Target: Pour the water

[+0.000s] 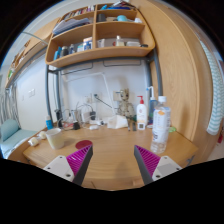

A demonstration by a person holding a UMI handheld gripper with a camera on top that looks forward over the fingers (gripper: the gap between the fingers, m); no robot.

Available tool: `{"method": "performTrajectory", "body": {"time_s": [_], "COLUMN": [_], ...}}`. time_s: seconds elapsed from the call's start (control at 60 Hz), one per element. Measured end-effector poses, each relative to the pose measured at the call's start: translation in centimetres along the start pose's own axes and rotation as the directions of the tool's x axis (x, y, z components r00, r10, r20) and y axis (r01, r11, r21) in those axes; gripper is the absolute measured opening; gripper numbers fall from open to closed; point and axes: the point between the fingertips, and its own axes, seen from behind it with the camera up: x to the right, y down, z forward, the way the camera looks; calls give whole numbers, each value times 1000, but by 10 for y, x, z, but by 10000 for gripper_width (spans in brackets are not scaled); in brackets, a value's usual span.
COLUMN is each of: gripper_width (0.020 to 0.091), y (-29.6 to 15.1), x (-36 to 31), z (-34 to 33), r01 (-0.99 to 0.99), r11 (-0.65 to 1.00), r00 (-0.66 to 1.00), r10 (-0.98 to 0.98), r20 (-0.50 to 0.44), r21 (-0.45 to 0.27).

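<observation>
A clear plastic water bottle point(160, 125) with a white cap stands on the wooden table point(112, 150), ahead and to the right of my fingers. A light green cup point(55, 139) sits on the table ahead to the left. My gripper point(113, 163) is open and wide apart, its magenta pads point(82, 159) showing, with only bare tabletop between the fingers. It holds nothing and stays short of both the bottle and the cup.
A white bottle with a red label point(142, 113) stands behind the water bottle. Small items point(95, 122) crowd the table's far edge by the wall. A wooden shelf point(100, 45) with dishes hangs above. A sofa point(12, 138) lies at the left.
</observation>
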Motion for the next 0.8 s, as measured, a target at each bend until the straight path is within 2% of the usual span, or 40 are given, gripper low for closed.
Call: {"method": "performTrajectory", "body": {"time_s": [0.183, 0.283, 0.383, 0.517, 0.633, 0.7, 0.8], "gripper_width": [835, 836, 835, 838, 841, 795, 664], "y": [13, -3, -35, -80, -106, -115, -126], "x": [78, 100, 98, 62, 29, 8, -27], "z": [15, 39, 66, 105, 138, 158, 180], "r01": [-11, 10, 54, 111, 147, 137, 120], "r11": [1000, 1000, 998, 990, 984, 986, 989], "r00": [990, 983, 980, 984, 980, 982, 987], "r10": [7, -10, -47, -96, -132, -123, -109], "r20": [-144, -186, -194, -152, -148, -143, -120], "r21": [-29, -3, 31, 90, 99, 91, 89]}}
